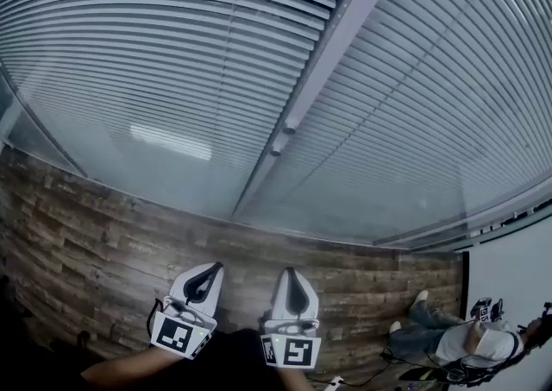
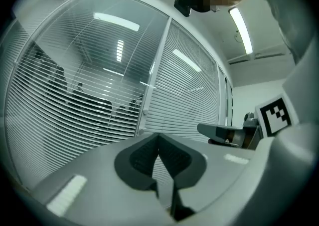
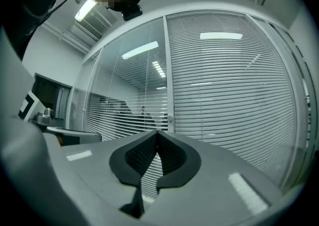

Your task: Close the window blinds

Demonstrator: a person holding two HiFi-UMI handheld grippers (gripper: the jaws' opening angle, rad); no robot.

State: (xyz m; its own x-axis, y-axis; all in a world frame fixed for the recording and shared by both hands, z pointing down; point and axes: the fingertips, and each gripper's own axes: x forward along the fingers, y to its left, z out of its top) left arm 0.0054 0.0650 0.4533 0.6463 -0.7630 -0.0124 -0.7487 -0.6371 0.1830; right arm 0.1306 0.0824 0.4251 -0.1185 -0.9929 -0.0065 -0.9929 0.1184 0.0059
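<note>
In the head view the left gripper (image 1: pixel 207 270) and the right gripper (image 1: pixel 289 275) sit side by side, close but apart, over a wood-plank floor (image 1: pixel 95 242). Both point at the window blinds (image 1: pixel 164 61) ahead of them, well clear of the slats. A pale frame post (image 1: pixel 332 44) with two small knobs (image 1: pixel 283 137) splits the blinds just ahead of the right gripper. Far off to the right gripper's right, a seated person (image 1: pixel 457 342) is near a white wall (image 1: pixel 513 273).

In the left gripper view, the left gripper (image 2: pixel 158 137) has its jaws brought together at the tips with nothing between them. The blinds (image 2: pixel 75 105) hang beyond the tips, and dim shapes show through the slats. The right gripper (image 2: pixel 224 132) shows off to the right.

In the right gripper view, the right gripper (image 3: pixel 156 134) is likewise pressed closed and empty. The frame post (image 3: pixel 169 70) rises straight beyond its tips, with blinds (image 3: pixel 229 95) on either side. The left gripper (image 3: pixel 70 134) shows at the left.
</note>
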